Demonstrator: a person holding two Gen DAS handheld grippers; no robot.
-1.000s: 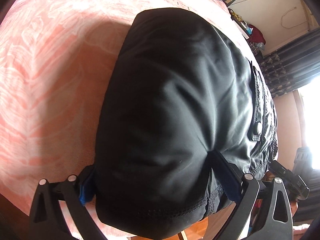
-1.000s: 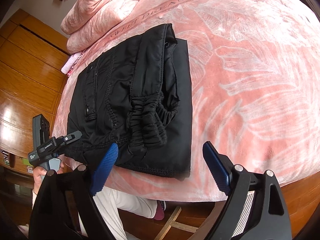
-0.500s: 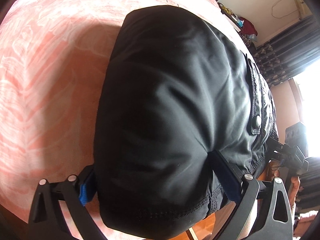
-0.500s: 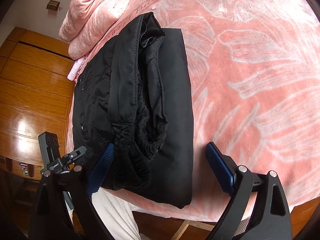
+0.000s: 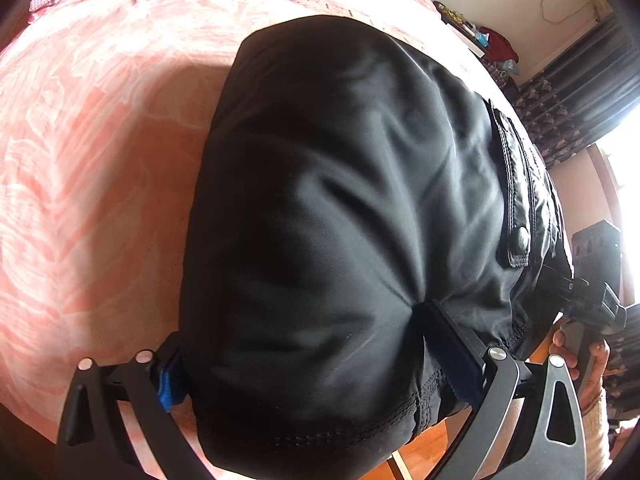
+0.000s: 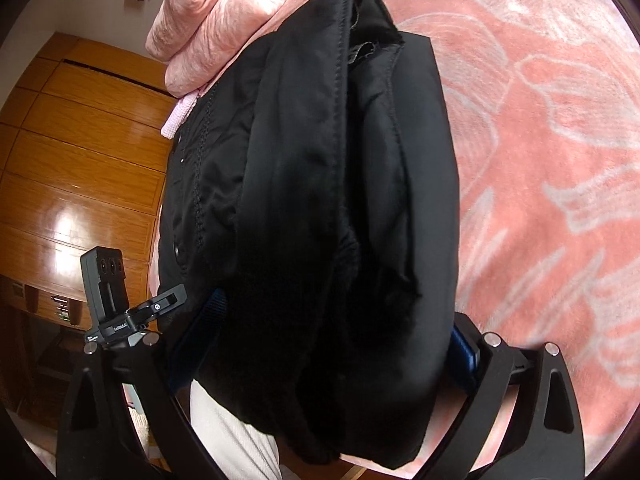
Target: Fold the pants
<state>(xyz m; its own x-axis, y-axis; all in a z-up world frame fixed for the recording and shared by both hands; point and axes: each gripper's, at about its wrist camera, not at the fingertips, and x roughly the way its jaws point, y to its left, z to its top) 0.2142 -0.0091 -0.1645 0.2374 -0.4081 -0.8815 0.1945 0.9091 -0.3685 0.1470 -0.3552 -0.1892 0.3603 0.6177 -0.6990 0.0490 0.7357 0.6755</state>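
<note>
The black pants (image 5: 352,208) lie folded into a thick bundle on the pink bedspread (image 5: 88,152). My left gripper (image 5: 308,364) has its jaws around the near end of the bundle, one finger (image 5: 452,344) pressed into the cloth. In the right wrist view the pants (image 6: 320,208) fill the middle, waistband side toward me. My right gripper (image 6: 332,344) straddles that end of the bundle, blue pads (image 6: 464,348) against its sides.
A rolled pink blanket (image 6: 224,4) lies at the head of the bed. Wooden cabinets (image 6: 80,152) stand to the left of the bed. The other gripper and hand show at the right (image 5: 592,308). Dark curtains (image 5: 580,88) hang at the back right.
My right gripper has moved forward onto the pants' end and its jaws now enclose the bundle. My left gripper keeps its hold, with the bundle slightly shifted.
</note>
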